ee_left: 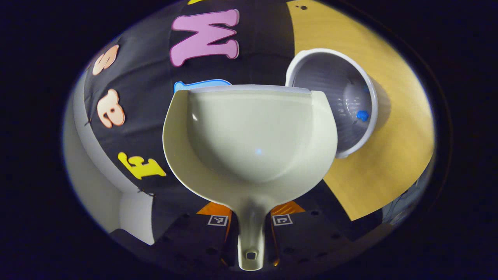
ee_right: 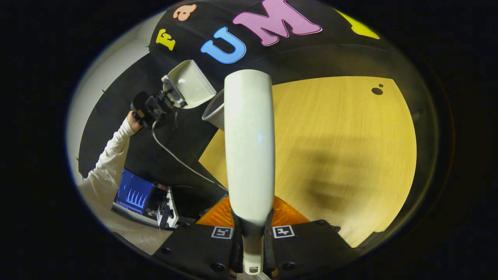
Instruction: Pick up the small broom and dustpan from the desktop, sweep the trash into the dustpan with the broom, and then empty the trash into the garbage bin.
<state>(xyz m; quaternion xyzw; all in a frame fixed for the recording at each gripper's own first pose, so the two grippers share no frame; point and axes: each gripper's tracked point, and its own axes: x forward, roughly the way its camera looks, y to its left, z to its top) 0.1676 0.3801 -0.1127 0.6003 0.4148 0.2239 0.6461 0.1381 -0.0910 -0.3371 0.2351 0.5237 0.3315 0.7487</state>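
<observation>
The left gripper (ee_left: 251, 229) is closed on the stem of the dustpan (ee_left: 249, 136), both fingers pressing its sides; the pan's hollow faces the camera and looks bare; behind its right rim stands the garbage bin (ee_left: 342, 97), on the wooden desktop (ee_left: 393, 128) near the desktop's back edge, with a small blue scrap (ee_left: 362, 115) inside it. The right gripper (ee_right: 253, 237) is clamped on the handle of the broom (ee_right: 249, 144), which points away over the desktop; the right gripper view adds the left gripper farther off, held up by a hand (ee_right: 134, 121) in a white sleeve (ee_right: 109, 151) with the dustpan tilted above the bin's rim; below it sits a lit screen (ee_right: 134, 191).
</observation>
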